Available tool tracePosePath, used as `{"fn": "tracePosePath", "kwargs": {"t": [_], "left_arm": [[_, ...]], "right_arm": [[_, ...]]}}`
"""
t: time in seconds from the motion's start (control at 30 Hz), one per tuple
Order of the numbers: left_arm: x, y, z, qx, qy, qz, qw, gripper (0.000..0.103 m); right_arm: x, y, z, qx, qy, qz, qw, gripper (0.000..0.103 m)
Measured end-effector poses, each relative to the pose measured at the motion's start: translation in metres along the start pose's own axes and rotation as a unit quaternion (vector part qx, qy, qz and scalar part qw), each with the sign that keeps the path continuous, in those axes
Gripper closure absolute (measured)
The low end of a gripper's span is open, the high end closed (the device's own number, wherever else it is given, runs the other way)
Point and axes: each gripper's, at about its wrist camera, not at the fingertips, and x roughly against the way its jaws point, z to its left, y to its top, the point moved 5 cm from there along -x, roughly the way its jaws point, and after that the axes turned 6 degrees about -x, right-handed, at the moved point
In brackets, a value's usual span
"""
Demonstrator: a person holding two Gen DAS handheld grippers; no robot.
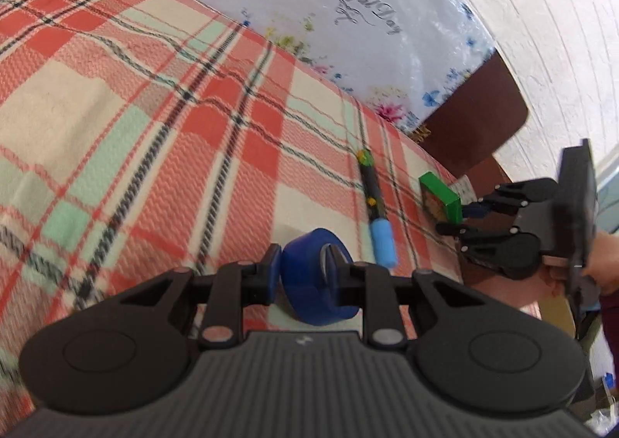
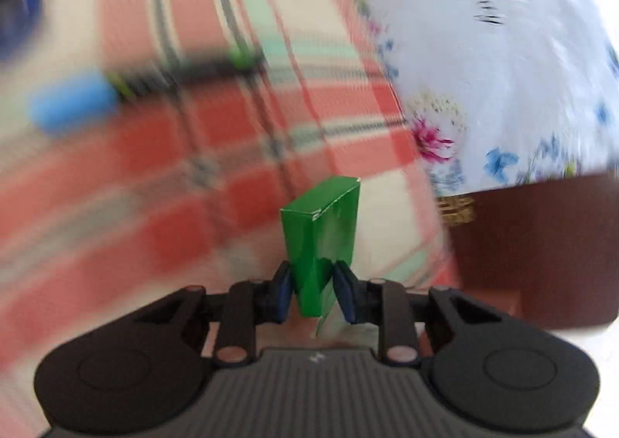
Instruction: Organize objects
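Reading "Beautiful Day", floral cover (image 1: 348, 9) lies beyond green box (image 2: 321, 237).

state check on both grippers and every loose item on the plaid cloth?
left gripper: shut on blue tape roll
blue tape roll: held on edge between the fingers, low over the cloth
right gripper: shut on green box
green box: held by one end, pinched in at the grip
marker pen: lying flat on the plaid cloth, blue cap on, untouched

Plaid tablecloth (image 1: 154, 97), floral white cushion (image 1: 348, 12); brown wooden chair (image 1: 476, 128), textured white wall (image 1: 541, 12)
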Motion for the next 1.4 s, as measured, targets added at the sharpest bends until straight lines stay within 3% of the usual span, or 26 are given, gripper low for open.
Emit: {"fn": "tracePosePath", "kwargs": {"t": [0.07, 0.17, 0.3, 0.37, 0.47, 0.5, 0.57, 0.63, 0.7, 0.8, 0.9, 1.0, 1.07, 1.2, 1.33, 1.4], "left_arm": [[0.005, -0.006, -0.011, -0.009, -0.011, 0.002, 0.9999, 0.077], [0.011, -0.016, -0.033, -0.034, -0.025, 0.009, 0.9991, 0.077], [0.006, -0.033, -0.067, -0.054, -0.059, 0.039, 0.9960, 0.077], [0.000, -0.042, -0.084, -0.076, -0.052, 0.053, 0.9944, 0.077], [-0.003, -0.044, -0.106, -0.090, -0.056, 0.061, 0.9925, 0.077], [-0.004, -0.043, -0.116, -0.102, -0.055, 0.064, 0.9912, 0.077], [-0.007, -0.043, -0.138, -0.129, -0.059, 0.066, 0.9876, 0.078], [-0.008, -0.046, -0.161, -0.157, -0.075, 0.067, 0.9824, 0.077], [-0.015, -0.050, -0.182, -0.180, -0.084, 0.076, 0.9771, 0.077], [-0.034, -0.060, -0.212, -0.216, -0.095, 0.103, 0.9662, 0.077], [-0.055, -0.071, -0.236, -0.246, -0.091, 0.122, 0.9572, 0.077], [-0.074, -0.087, -0.256, -0.257, -0.106, 0.161, 0.9471, 0.077], [-0.083, -0.101, -0.268, -0.260, -0.115, 0.185, 0.9407, 0.077], [-0.089, -0.119, -0.283, -0.272, -0.127, 0.207, 0.9312, 0.076], [-0.093, -0.127, -0.287, -0.274, -0.115, 0.219, 0.9294, 0.073], [-0.094, -0.129, -0.290, -0.279, -0.104, 0.219, 0.9294, 0.065]], "right_arm": [[0.031, -0.014, 0.011, -0.069, 0.068, -0.039, 0.995, 0.079], [0.065, -0.051, 0.026, -0.149, 0.133, -0.079, 0.977, 0.080], [0.089, -0.113, 0.043, -0.245, 0.161, -0.106, 0.950, 0.082], [0.097, -0.144, 0.040, -0.309, 0.174, -0.115, 0.928, 0.083], [0.101, -0.188, 0.028, -0.406, 0.197, -0.133, 0.882, 0.081], [0.102, -0.199, 0.024, -0.426, 0.189, -0.138, 0.874, 0.071], [0.105, -0.216, 0.015, -0.449, 0.137, -0.146, 0.871, 0.061], [0.109, -0.230, 0.004, -0.471, 0.104, -0.154, 0.863, 0.061], [0.112, -0.241, 0.001, -0.491, 0.106, -0.167, 0.849, 0.061], [0.113, -0.253, 0.002, -0.492, 0.094, -0.181, 0.847, 0.052], [0.109, -0.268, 0.003, -0.491, 0.060, -0.178, 0.851, 0.050], [0.107, -0.295, -0.002, -0.512, 0.038, -0.169, 0.841, 0.047], [0.109, -0.310, -0.003, -0.523, 0.045, -0.172, 0.834, 0.046], [0.115, -0.329, 0.007, -0.514, 0.085, -0.197, 0.830, 0.043], [0.116, -0.333, 0.024, -0.500, 0.118, -0.206, 0.832, 0.043], [0.117, -0.328, 0.033, -0.491, 0.121, -0.207, 0.838, 0.042]]}}
